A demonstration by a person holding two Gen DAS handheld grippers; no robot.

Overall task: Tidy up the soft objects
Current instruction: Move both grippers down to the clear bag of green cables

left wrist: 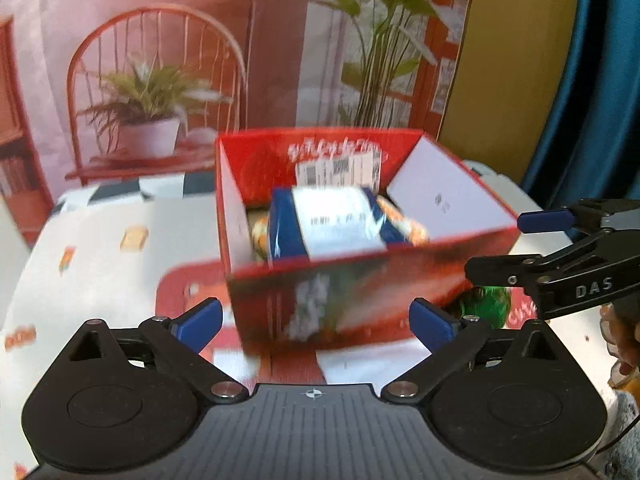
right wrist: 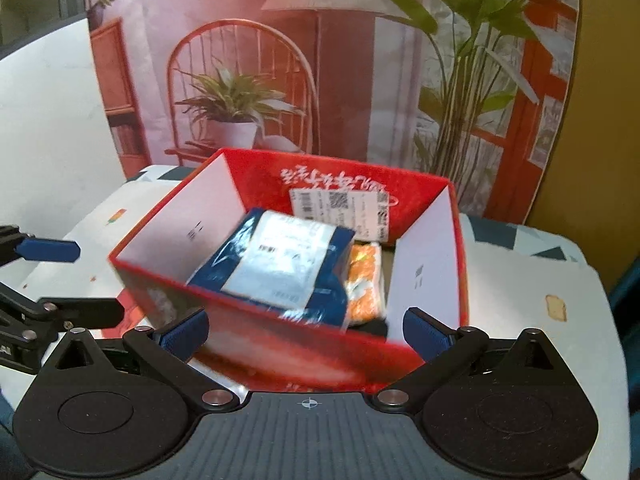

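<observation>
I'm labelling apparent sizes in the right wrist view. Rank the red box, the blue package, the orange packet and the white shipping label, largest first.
1. Red box
2. Blue package
3 and 4. White shipping label and orange packet look alike in size; the package hides part of both, so I won't rank them.

Left gripper (left wrist: 316, 326) jaws wide apart; right gripper (right wrist: 306, 330) likewise, apparently holding nothing.

Your left gripper (left wrist: 316, 324) is spread wide before the open red cardboard box (left wrist: 360, 280), which holds a blue-and-white plastic packet (left wrist: 332, 226) over an orange packet (left wrist: 404, 224), while your right gripper (left wrist: 508, 244), fingers apart, reaches in beside the box's right corner.
</observation>
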